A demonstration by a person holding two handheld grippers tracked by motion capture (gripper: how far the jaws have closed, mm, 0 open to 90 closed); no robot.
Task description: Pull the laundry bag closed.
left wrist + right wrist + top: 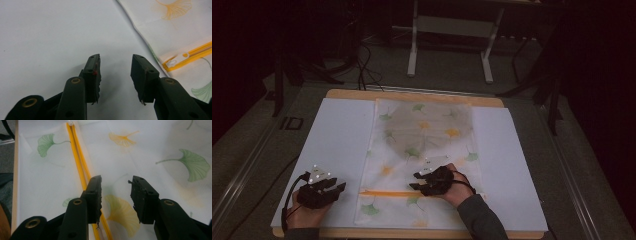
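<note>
The left claw (337, 186) hovers over the bare white sheet (332, 135) covering the counter (412, 95), its jaws apart with nothing between them. Just to its right lies the ginkgo-print mesh bag (422, 150), flat along the middle of the sheet; its white zipper pull (178, 59) sits at the left end of the orange zipper (387, 193). The right claw (416, 180) rests over the bag near the zipper, jaws apart, gripping nothing.
</note>
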